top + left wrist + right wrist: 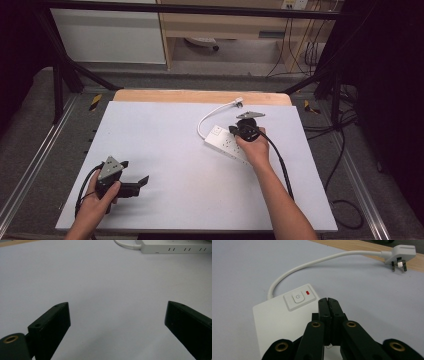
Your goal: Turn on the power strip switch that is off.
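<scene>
Left gripper [134, 172] sits near the table's front-left corner, held in the left hand [97, 200], jaws spread wide over bare surface. Its own view adds the power strip [175, 247] far off at the top edge, side slots visible (not readable from above). Right gripper [328, 305] has jaws pressed together, nothing between them, tips over the strip's switch end just beside the power button [297, 298]; touching or not, cannot tell. That view also gives a red indicator [307, 292] and the white cord [317, 261] running to the plug [399, 255], prongs bare, lying on the wood strip at the far edge.

High view: right hand [255, 147] over the strip, right of centre. White table [165, 145], grey floor, black frame around. Centre and front-right lie open.
</scene>
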`<action>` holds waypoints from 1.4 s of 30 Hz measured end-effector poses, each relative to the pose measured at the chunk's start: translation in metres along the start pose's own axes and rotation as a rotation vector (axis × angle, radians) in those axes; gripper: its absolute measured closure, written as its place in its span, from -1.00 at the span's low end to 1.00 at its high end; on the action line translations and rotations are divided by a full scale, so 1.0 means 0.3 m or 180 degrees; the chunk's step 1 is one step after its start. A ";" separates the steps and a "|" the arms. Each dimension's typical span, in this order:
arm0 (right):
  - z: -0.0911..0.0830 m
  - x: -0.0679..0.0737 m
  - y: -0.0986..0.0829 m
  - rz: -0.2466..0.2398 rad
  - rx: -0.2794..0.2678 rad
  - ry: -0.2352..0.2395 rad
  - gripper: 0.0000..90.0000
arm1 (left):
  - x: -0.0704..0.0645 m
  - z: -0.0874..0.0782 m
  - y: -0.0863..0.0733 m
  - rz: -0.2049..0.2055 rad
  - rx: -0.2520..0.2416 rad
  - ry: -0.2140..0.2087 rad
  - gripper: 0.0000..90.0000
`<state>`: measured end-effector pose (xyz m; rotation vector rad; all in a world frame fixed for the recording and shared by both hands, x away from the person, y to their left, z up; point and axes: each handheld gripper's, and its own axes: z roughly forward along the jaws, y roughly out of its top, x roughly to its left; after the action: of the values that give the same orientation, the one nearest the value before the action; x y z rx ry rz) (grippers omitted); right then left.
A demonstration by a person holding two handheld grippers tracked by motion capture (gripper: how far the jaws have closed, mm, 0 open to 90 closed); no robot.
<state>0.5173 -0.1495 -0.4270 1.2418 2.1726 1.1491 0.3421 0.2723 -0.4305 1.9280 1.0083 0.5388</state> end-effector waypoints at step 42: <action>0.022 0.017 -0.011 -0.0053 0.0107 0.0009 1.00 | -0.004 0.002 0.000 0.0031 0.0016 -0.0005 -0.86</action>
<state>0.5172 -0.1432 -0.4332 1.2343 2.2090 1.1128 0.3418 0.2710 -0.4308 1.9385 1.0008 0.5407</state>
